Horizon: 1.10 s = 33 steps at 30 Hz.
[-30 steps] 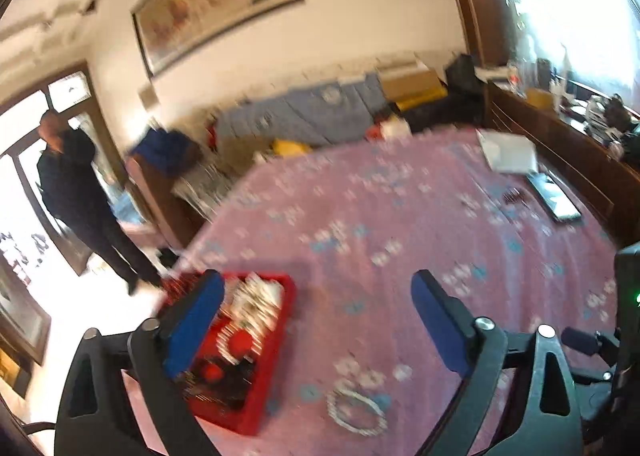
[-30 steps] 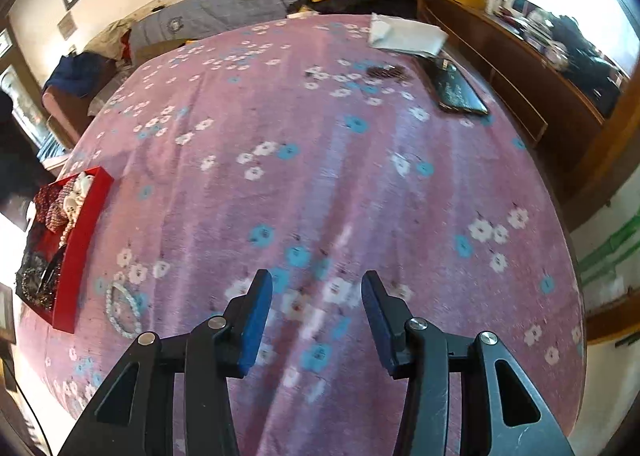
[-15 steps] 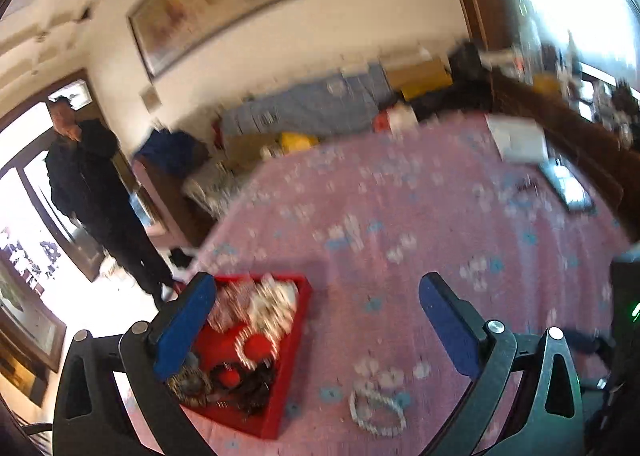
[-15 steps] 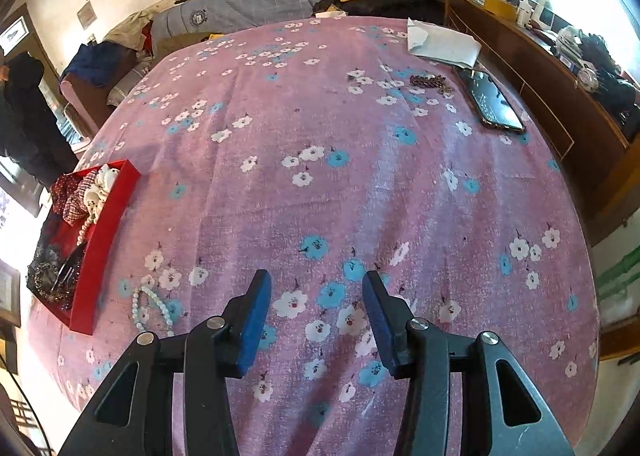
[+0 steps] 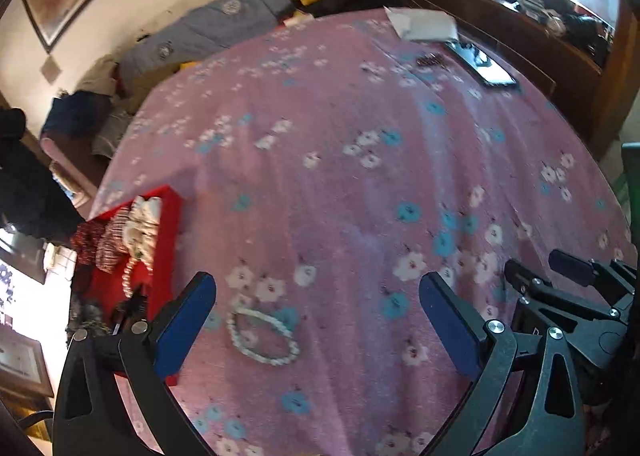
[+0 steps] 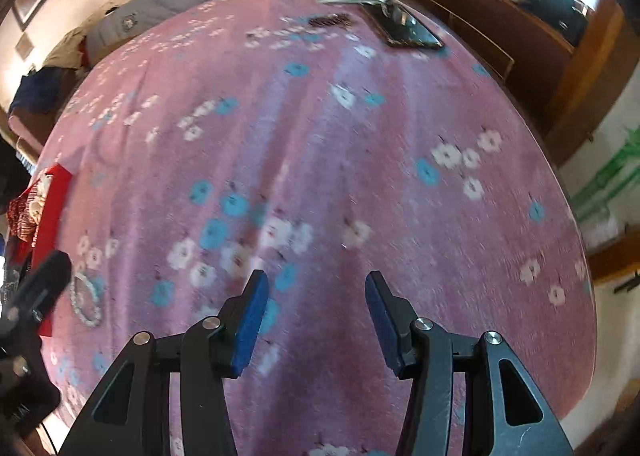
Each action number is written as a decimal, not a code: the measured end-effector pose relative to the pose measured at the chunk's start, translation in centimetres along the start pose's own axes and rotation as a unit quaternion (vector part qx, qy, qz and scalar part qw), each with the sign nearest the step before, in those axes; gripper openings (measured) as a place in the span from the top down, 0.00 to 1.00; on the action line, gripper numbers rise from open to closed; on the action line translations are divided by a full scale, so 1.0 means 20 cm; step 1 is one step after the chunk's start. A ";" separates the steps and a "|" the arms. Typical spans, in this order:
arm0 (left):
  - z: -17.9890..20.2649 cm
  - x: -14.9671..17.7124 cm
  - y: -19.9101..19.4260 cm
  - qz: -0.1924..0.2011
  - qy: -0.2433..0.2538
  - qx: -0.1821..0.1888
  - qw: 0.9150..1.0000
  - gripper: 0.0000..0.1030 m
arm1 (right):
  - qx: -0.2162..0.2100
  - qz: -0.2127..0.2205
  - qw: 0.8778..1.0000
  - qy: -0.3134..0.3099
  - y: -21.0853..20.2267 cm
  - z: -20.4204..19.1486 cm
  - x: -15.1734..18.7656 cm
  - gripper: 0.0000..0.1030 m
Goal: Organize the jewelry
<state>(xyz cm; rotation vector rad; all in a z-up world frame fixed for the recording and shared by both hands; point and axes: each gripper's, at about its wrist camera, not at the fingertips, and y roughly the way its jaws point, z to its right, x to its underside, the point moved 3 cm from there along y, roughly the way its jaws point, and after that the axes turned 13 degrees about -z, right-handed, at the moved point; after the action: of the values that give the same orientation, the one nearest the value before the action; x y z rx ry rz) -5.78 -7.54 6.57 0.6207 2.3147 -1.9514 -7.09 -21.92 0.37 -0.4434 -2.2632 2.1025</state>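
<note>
A white bead bracelet (image 5: 262,338) lies loose on the pink flowered bedspread (image 5: 340,184), just right of a red tray (image 5: 168,224) that holds pearls, red beads and dark jewelry. My left gripper (image 5: 318,320) hangs wide open above the spread, the bracelet lying ahead between its fingers, nearer the left one. My right gripper (image 6: 314,314) is empty, its jaws opening over bare bedspread; the bracelet (image 6: 86,304) and tray (image 6: 54,196) sit far to its left. A dark beaded piece (image 5: 430,61) lies at the far side of the bed.
A phone (image 5: 484,66) and white paper (image 5: 424,24) lie far right on the bed, by a wooden sideboard (image 5: 508,40). Folded clothes and boxes line the far wall. A person in dark clothes (image 5: 20,184) stands at the left edge.
Both grippers dropped toward the bed and tilted further down. In the left wrist view the bracelet and tray came closer and slid between the fingers; the right gripper's fingers spread slightly.
</note>
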 end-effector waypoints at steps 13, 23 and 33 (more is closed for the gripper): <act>-0.08 -0.05 -0.03 -0.004 -0.021 0.003 1.000 0.02 | -0.007 0.018 1.000 -0.018 -0.05 -0.07 -0.06 0.47; -0.22 -0.01 0.03 -0.028 -0.056 -0.004 0.998 0.02 | -0.017 0.006 0.998 -0.055 -0.01 -0.22 -0.08 0.47; -0.33 0.05 0.07 -0.048 -0.079 -0.002 0.996 0.02 | -0.016 -0.006 0.997 -0.078 0.03 -0.33 -0.07 0.46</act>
<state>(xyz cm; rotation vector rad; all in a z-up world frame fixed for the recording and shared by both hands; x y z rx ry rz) -4.76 -0.78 6.25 0.3455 2.2908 -1.9552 -4.34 -15.76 0.60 -0.2746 -2.3790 2.1698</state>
